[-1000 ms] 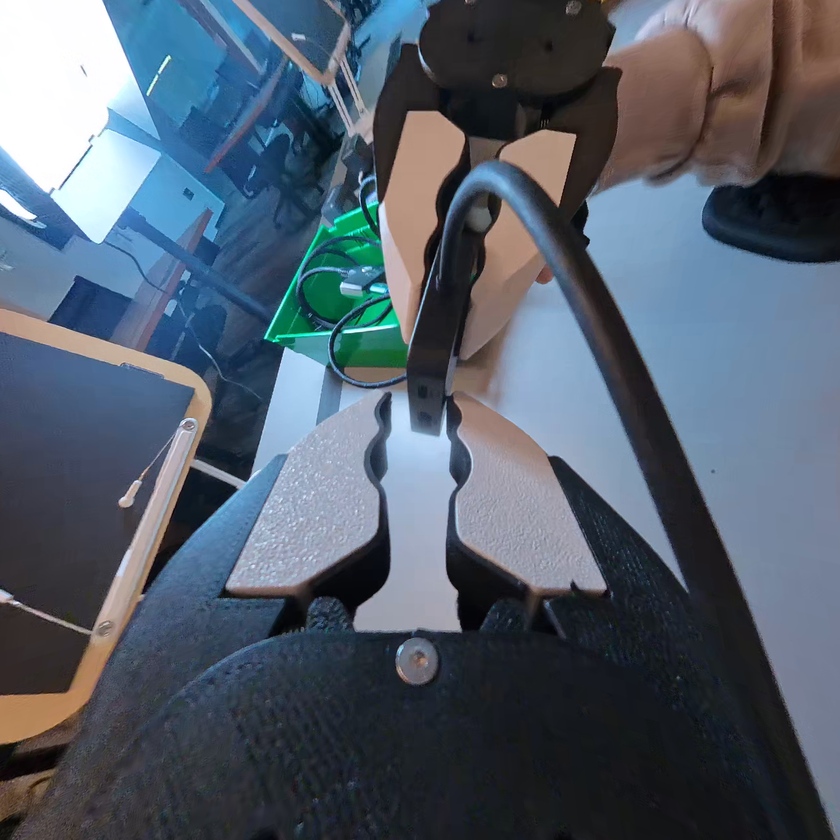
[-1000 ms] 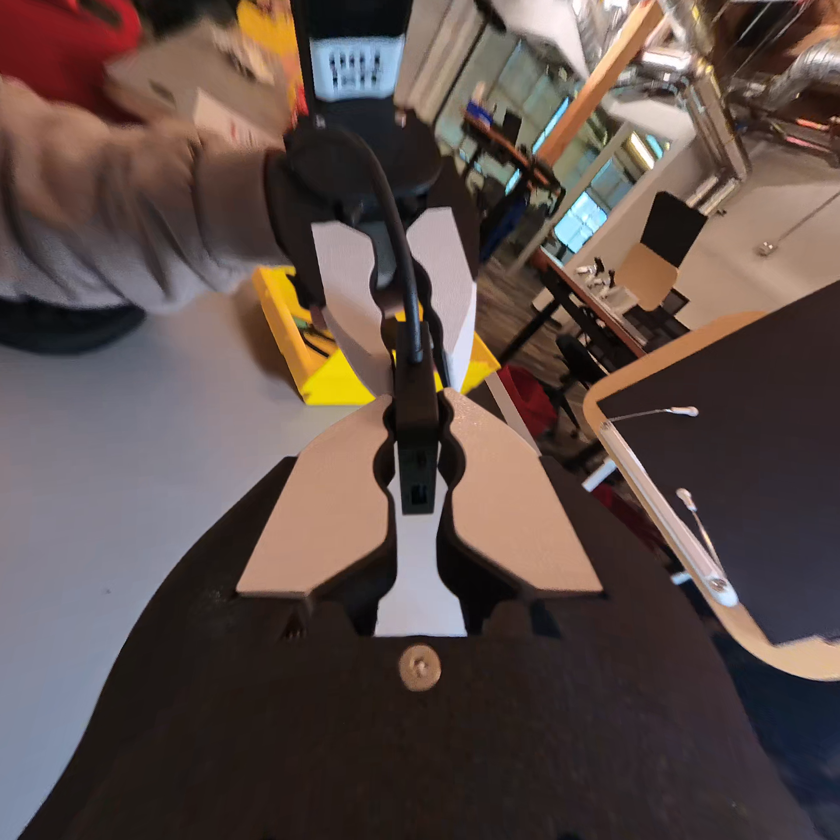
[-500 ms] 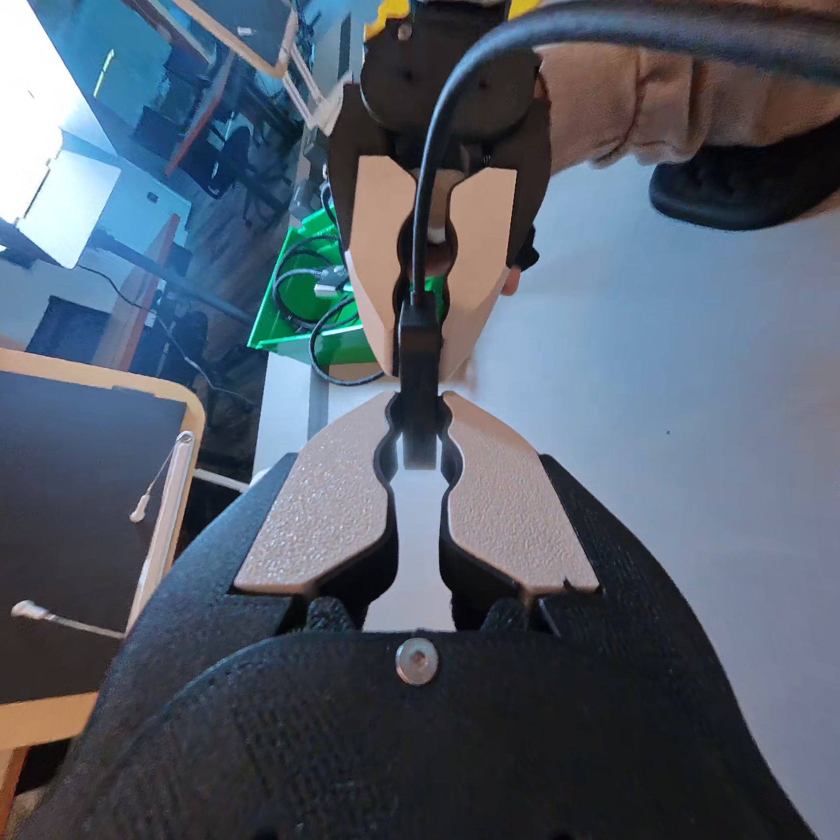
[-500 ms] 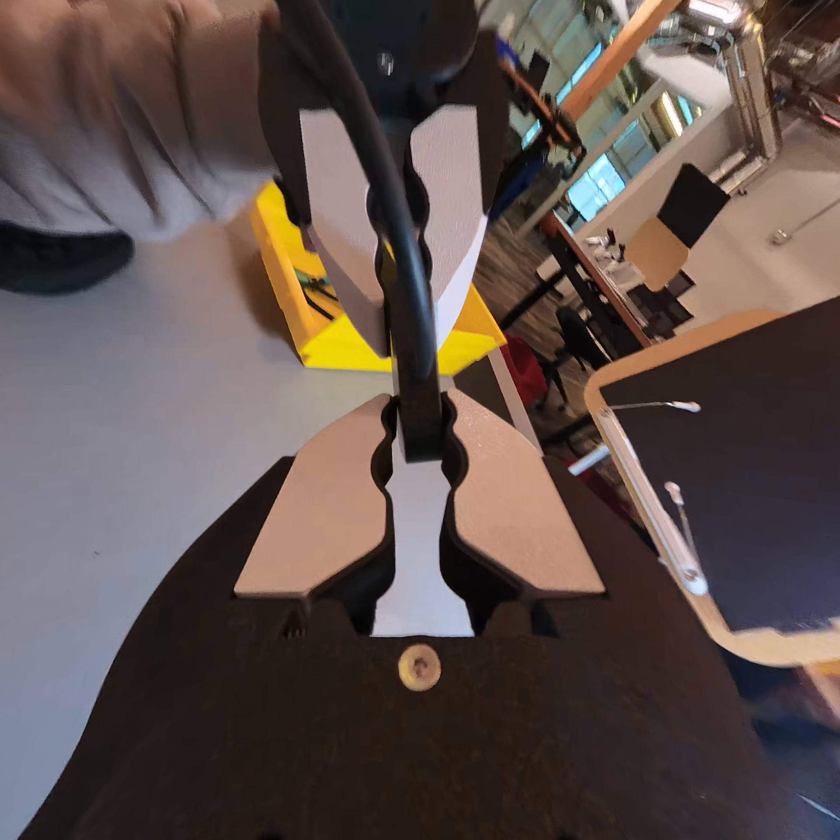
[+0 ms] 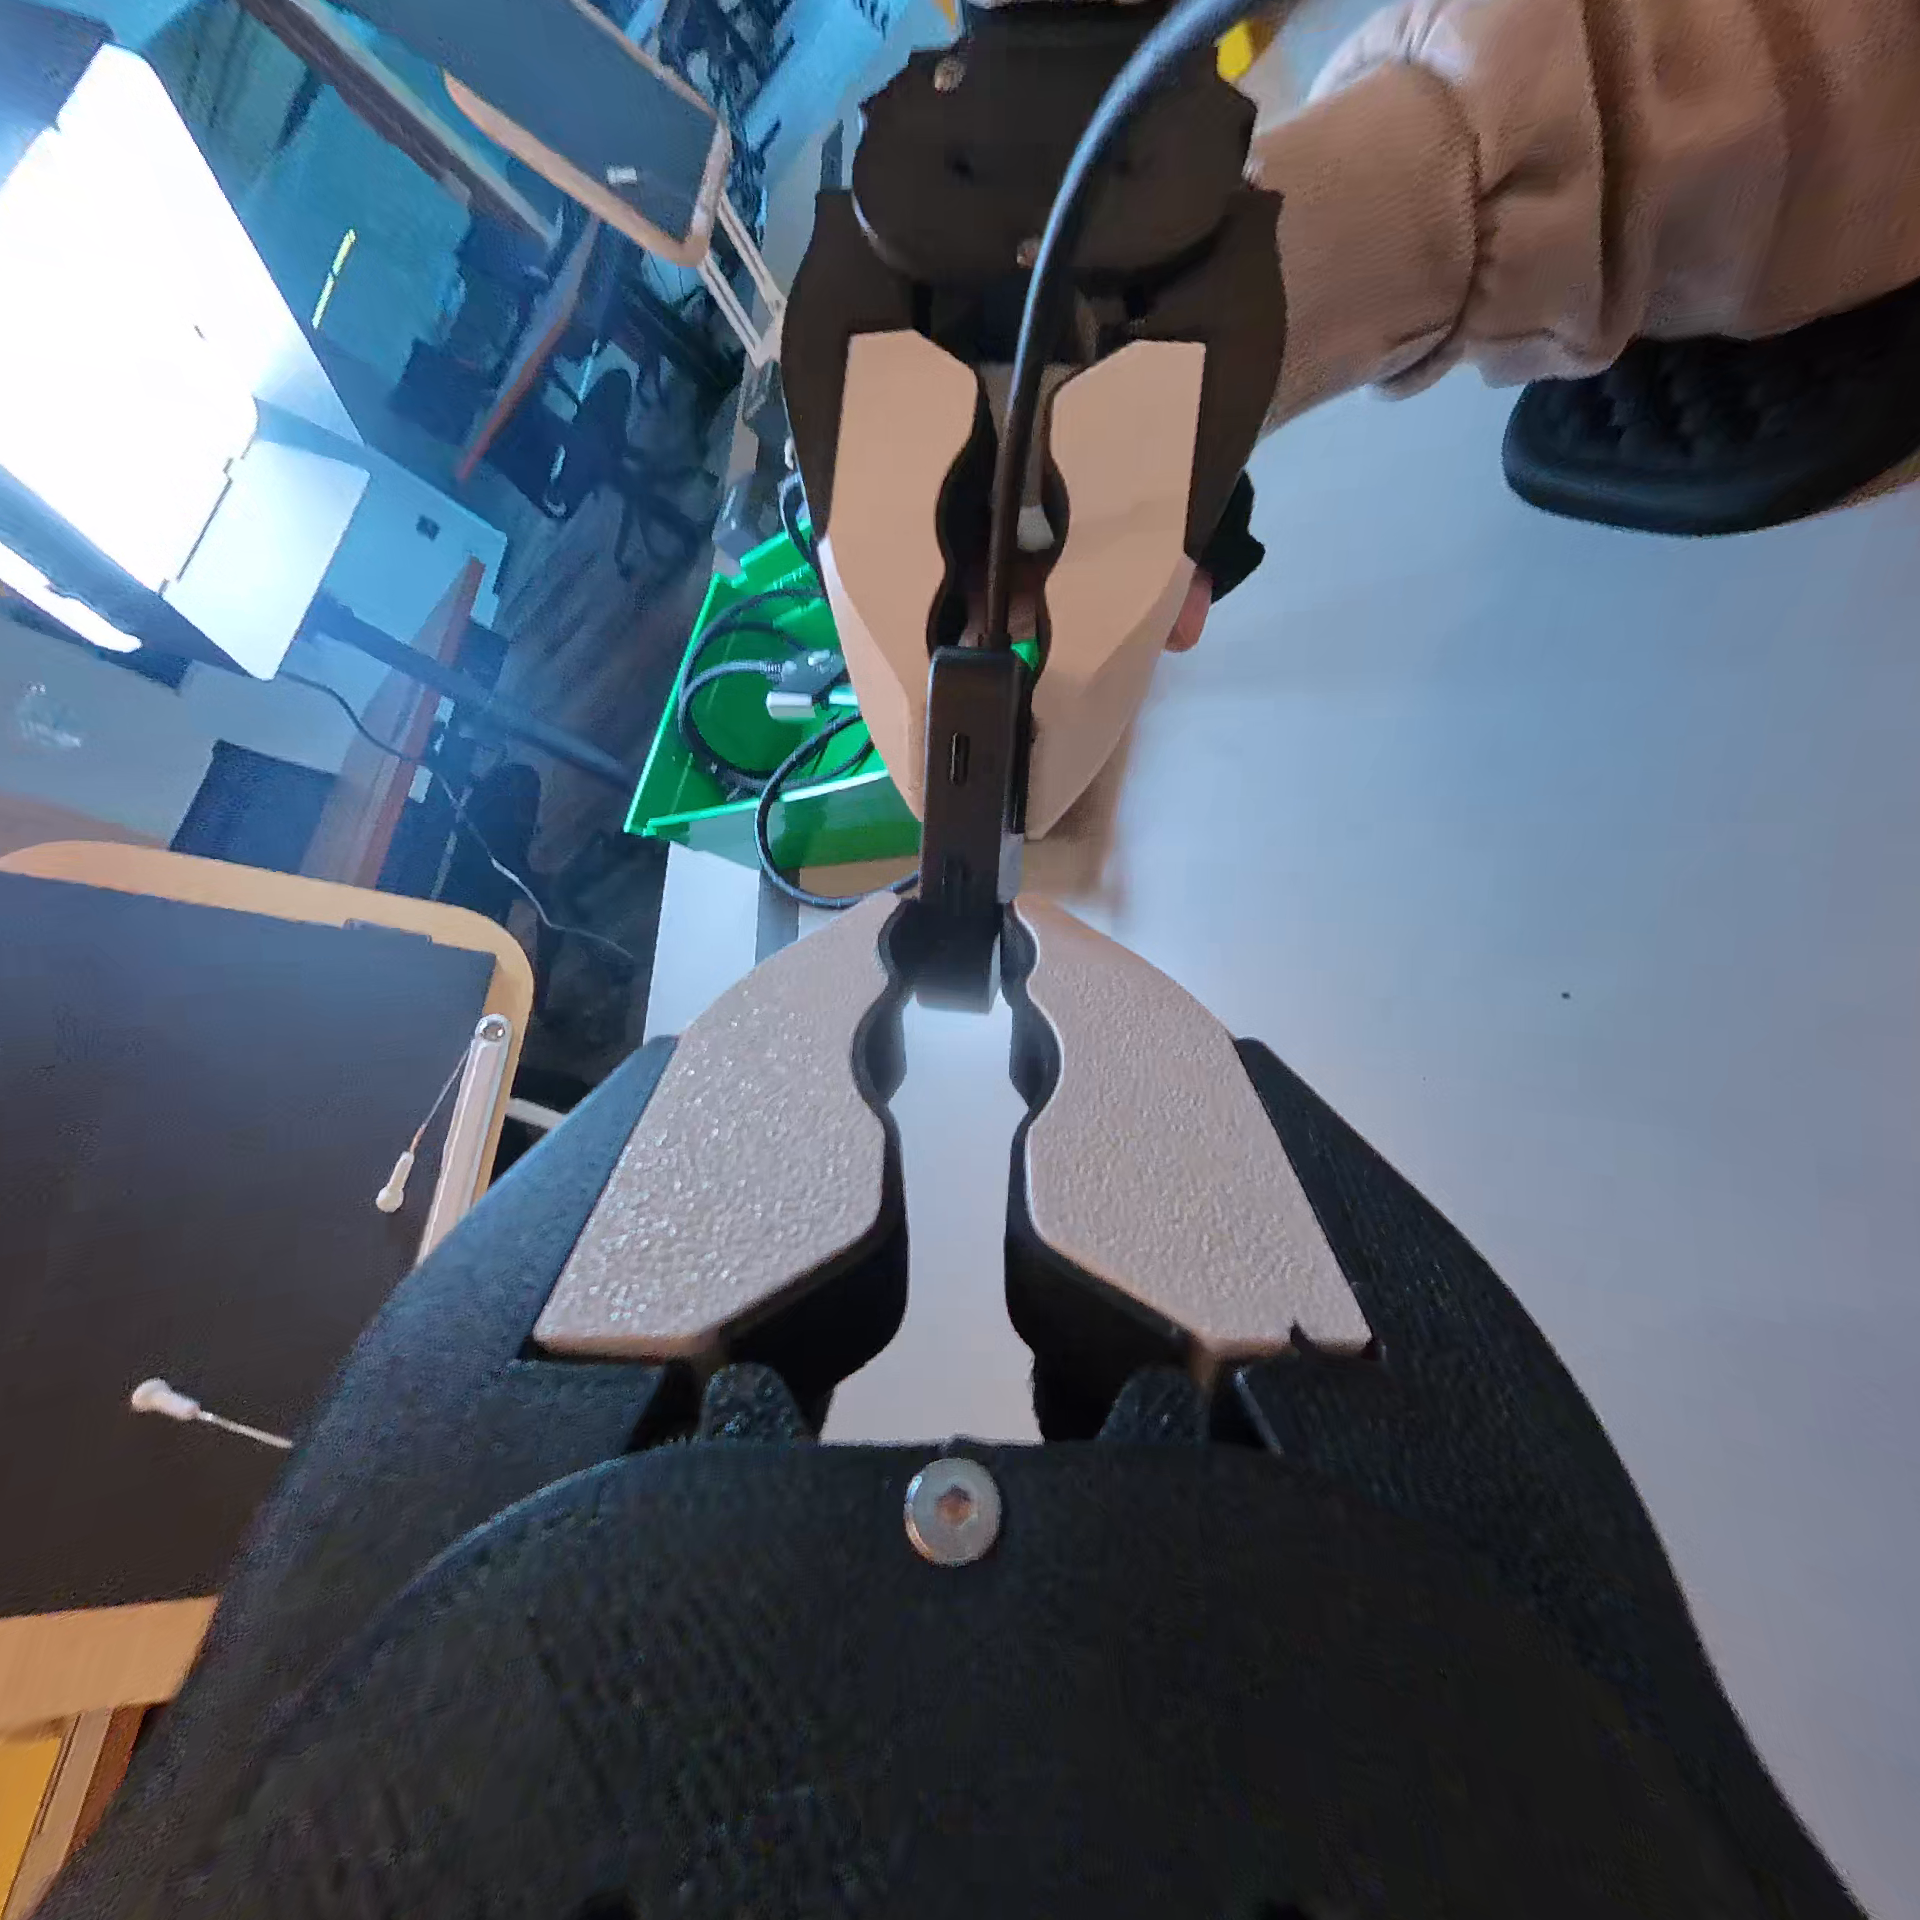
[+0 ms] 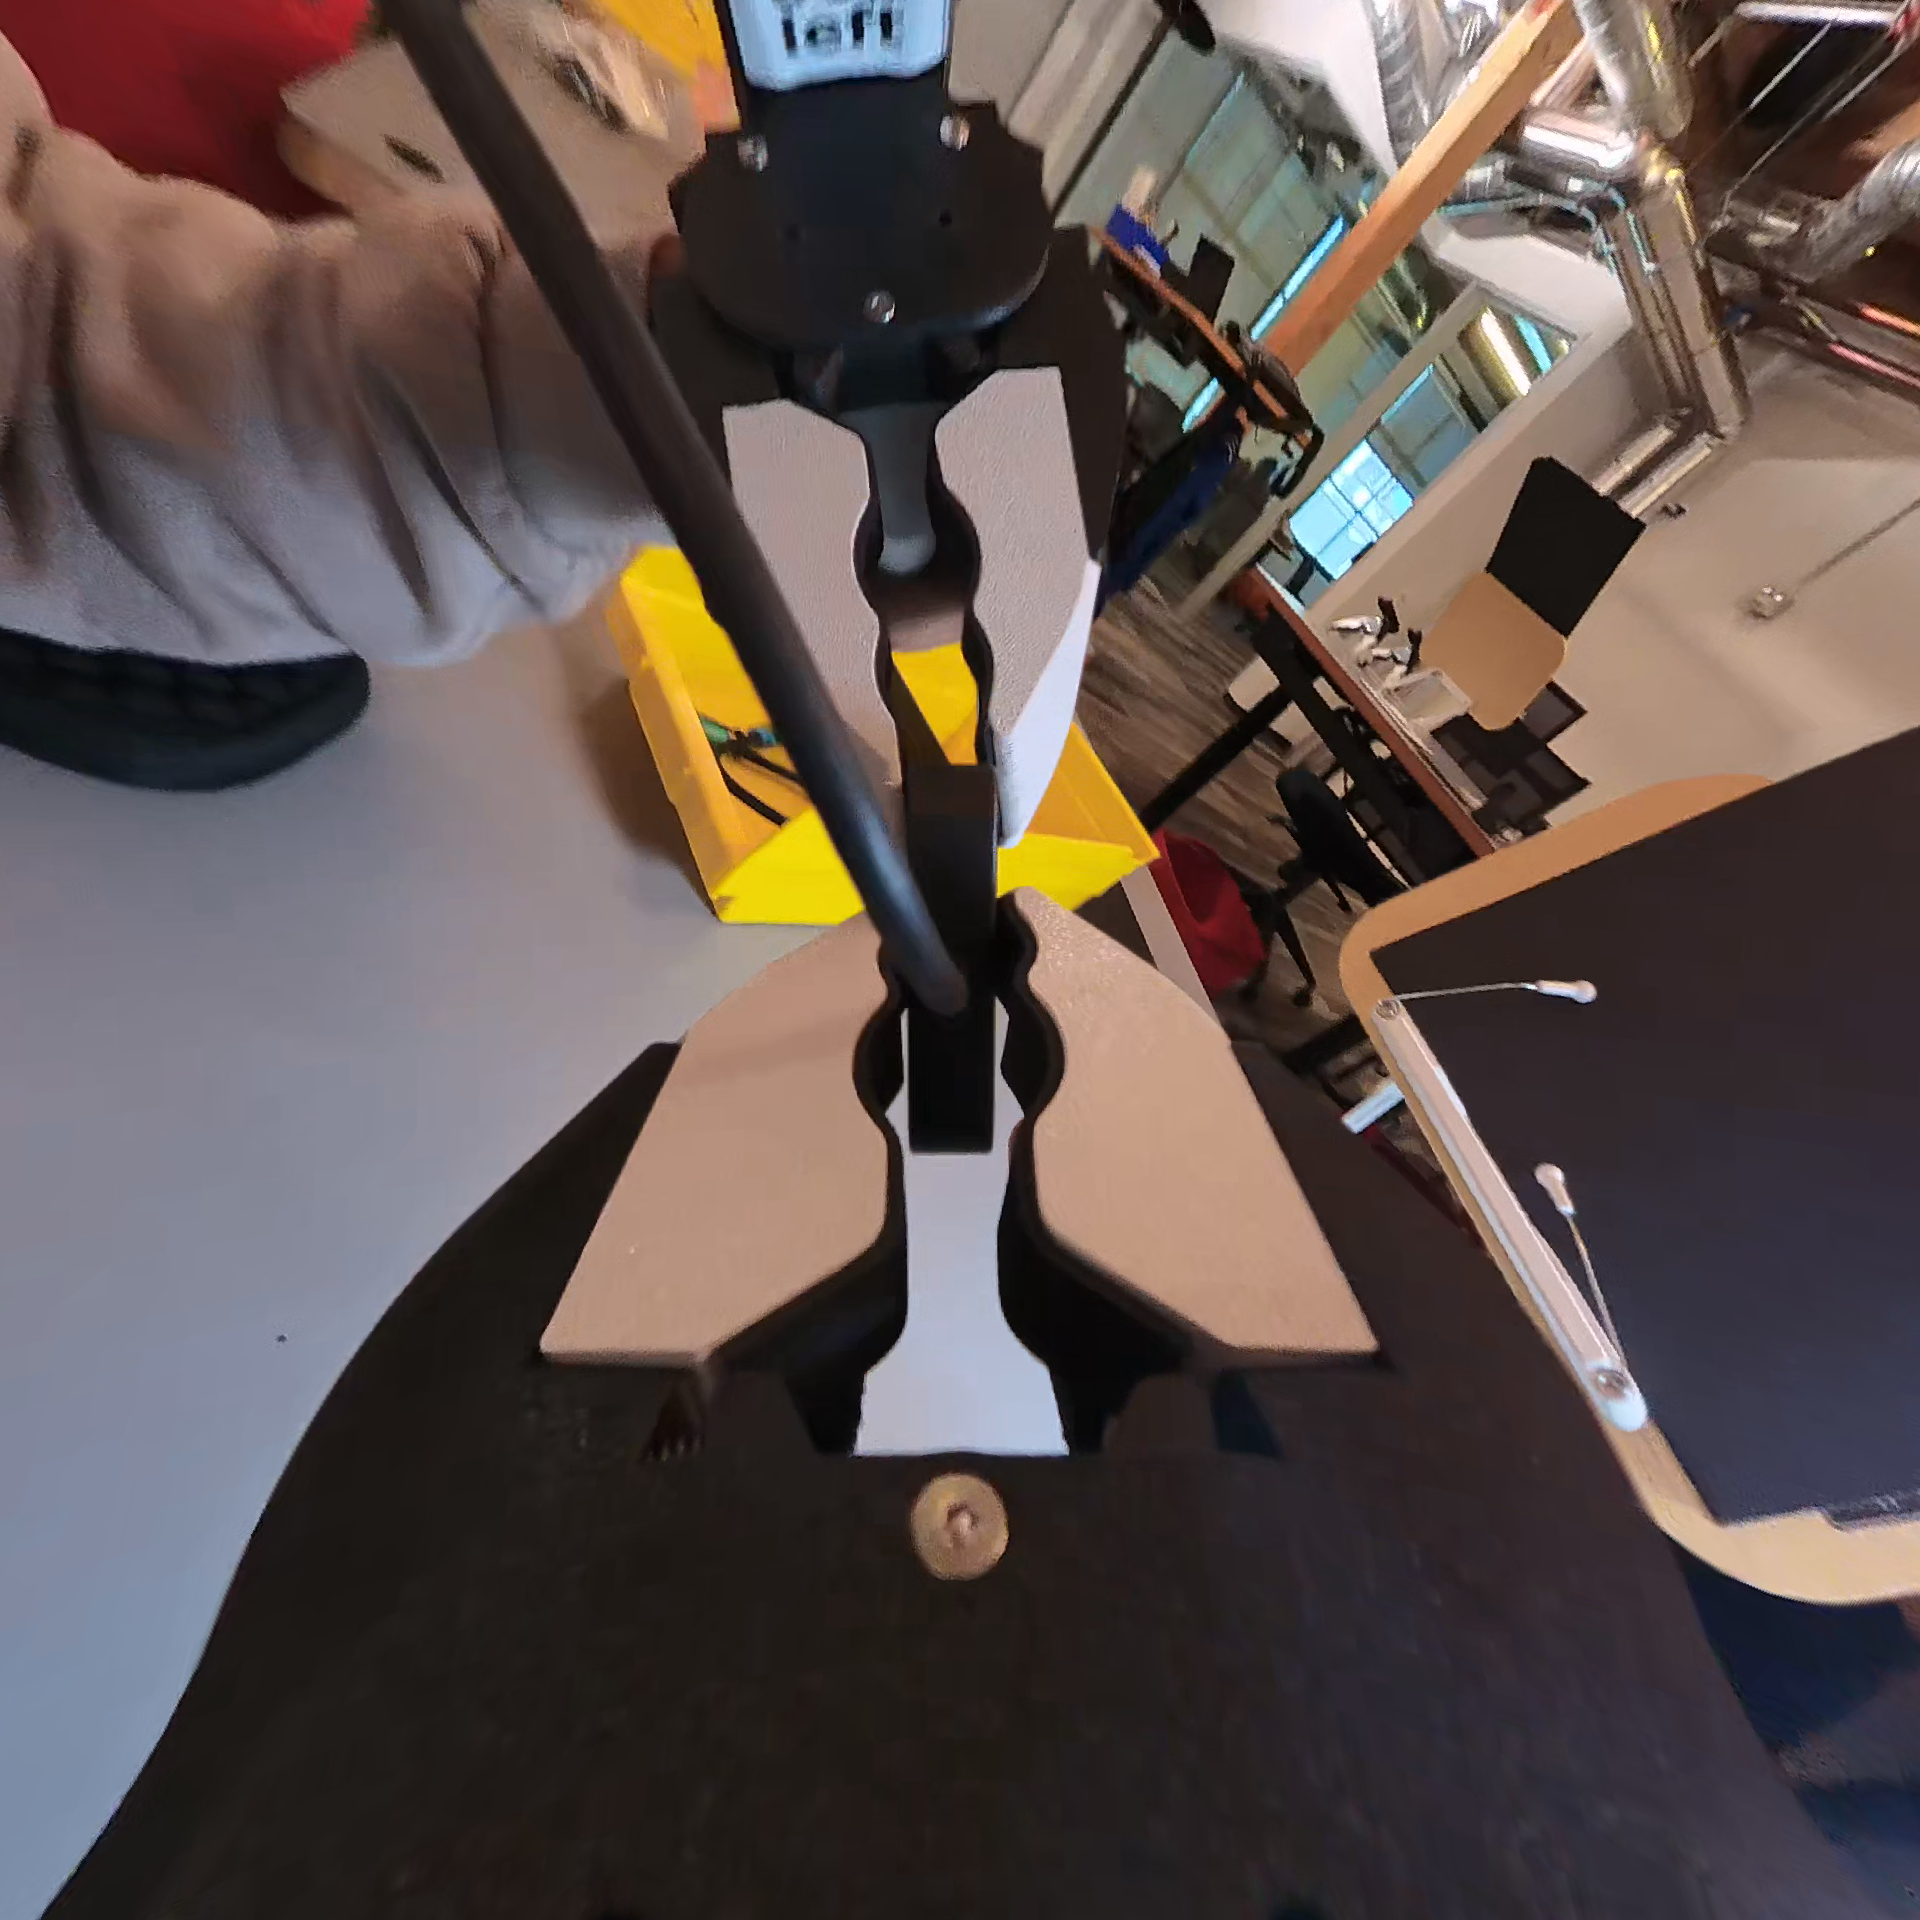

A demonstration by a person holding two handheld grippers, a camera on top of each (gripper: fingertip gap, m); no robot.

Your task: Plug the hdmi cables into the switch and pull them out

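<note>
A black HDMI plug (image 5: 971, 748) and a small black switch (image 5: 951, 961) sit end to end, edge-on, with a sliver of silver showing at the joint. My left gripper (image 5: 951, 914) is shut on the switch end. My right gripper (image 5: 982, 821) faces it, shut on the plug, and the plug's thick black cable (image 5: 1039, 312) runs up between its fingers. In the right wrist view my right gripper (image 6: 951, 935) holds the plug (image 6: 945, 1091), the cable (image 6: 675, 447) arcs up left, and the left gripper (image 6: 951, 800) grips the switch (image 6: 940, 842). All of this is held above the white table (image 5: 1507, 935).
A green bin (image 5: 748, 769) with coiled cables stands at the table's far edge behind the right gripper. A yellow bin (image 6: 790, 873) stands behind the left gripper. Black-topped panels with wooden rims lie beside the table (image 5: 208, 1143) (image 6: 1662, 1143). A person's sleeve (image 5: 1507, 187) is behind the right gripper. Both grippers' tips are close together, under 4 cm apart.
The right gripper brought the hanging black piece between my left fingers, and the left gripper has closed on its free end. The cable has swung from the lower right to above.
</note>
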